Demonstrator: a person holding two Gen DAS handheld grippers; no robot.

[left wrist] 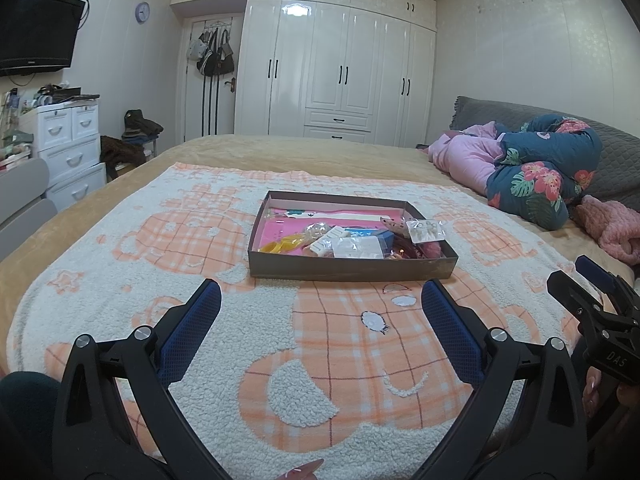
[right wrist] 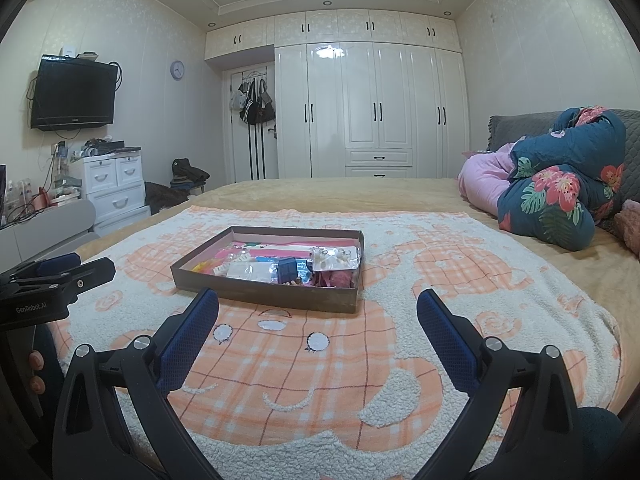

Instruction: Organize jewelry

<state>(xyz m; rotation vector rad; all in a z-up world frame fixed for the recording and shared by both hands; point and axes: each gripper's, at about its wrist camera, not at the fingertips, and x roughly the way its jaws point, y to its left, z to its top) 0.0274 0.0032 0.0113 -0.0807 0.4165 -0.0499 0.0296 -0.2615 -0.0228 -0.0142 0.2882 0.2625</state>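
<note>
Left claw (left wrist: 321,293): low in the left wrist view, blue-padded fingers spread wide, holding nothing, above the blanket.
Right claw (right wrist: 318,302): low in the right wrist view, fingers wide apart, nothing between them; it also shows at the right edge of the left wrist view.
Box (left wrist: 352,270): shallow brown cardboard box, middle of the frame, lying on the blanket beyond both claws and apart from them.
Jewelry (left wrist: 423,231): small clear packets of earrings sit in the right part of the box, beside a blue cube (right wrist: 289,271), a yellow piece (left wrist: 280,246) and pink items; finer detail is too small to tell.
Blanket (right wrist: 320,380): fleecy, cream and orange plaid, spread over the bed (right wrist: 320,196).
Quilt (right wrist: 560,184): floral bundle, upper right, well apart from the box.
Wardrobe (right wrist: 372,108): white, at the far wall.
</note>
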